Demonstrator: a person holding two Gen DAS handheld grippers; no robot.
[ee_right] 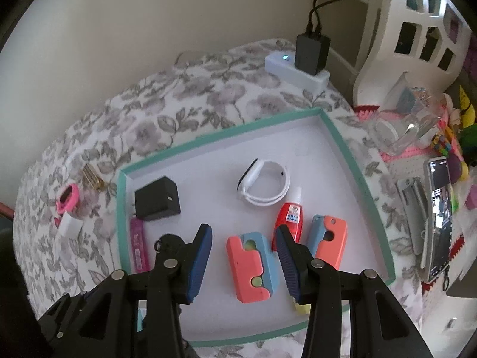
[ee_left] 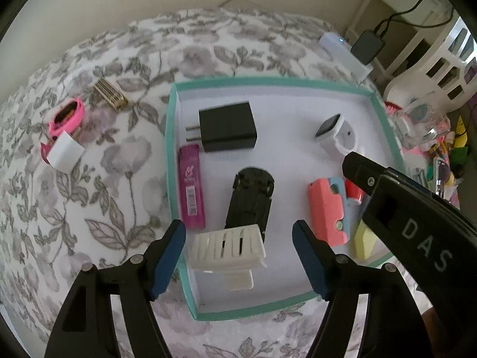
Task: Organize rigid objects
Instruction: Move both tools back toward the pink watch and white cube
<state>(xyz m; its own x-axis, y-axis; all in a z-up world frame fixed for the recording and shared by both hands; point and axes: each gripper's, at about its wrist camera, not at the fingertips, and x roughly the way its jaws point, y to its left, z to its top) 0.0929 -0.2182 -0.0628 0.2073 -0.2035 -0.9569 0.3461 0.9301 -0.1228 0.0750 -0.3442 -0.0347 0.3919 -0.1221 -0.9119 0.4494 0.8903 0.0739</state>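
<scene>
A teal-rimmed tray (ee_left: 170,149) with a white floor lies on a floral cloth. In it are a black charger (ee_left: 228,131), a magenta lighter (ee_left: 192,186), an upturned black toy car (ee_left: 250,200), a white wristband (ee_right: 265,185), a red bottle (ee_right: 290,217) and two coral-and-blue cases (ee_right: 250,268) (ee_right: 329,241). My left gripper (ee_left: 240,244) hangs open over a white slatted piece (ee_left: 228,247) that rests on the tray floor, the pads clear of it. My right gripper (ee_right: 244,238) is open above the nearer coral case, not touching it.
On the cloth left of the tray lie a pink watch-like item (ee_left: 67,116), a white curved piece (ee_left: 64,155) and a gold block (ee_left: 110,95). A power strip with a black adapter (ee_right: 311,50) sits behind. A phone (ee_right: 439,217) and toys crowd the right side.
</scene>
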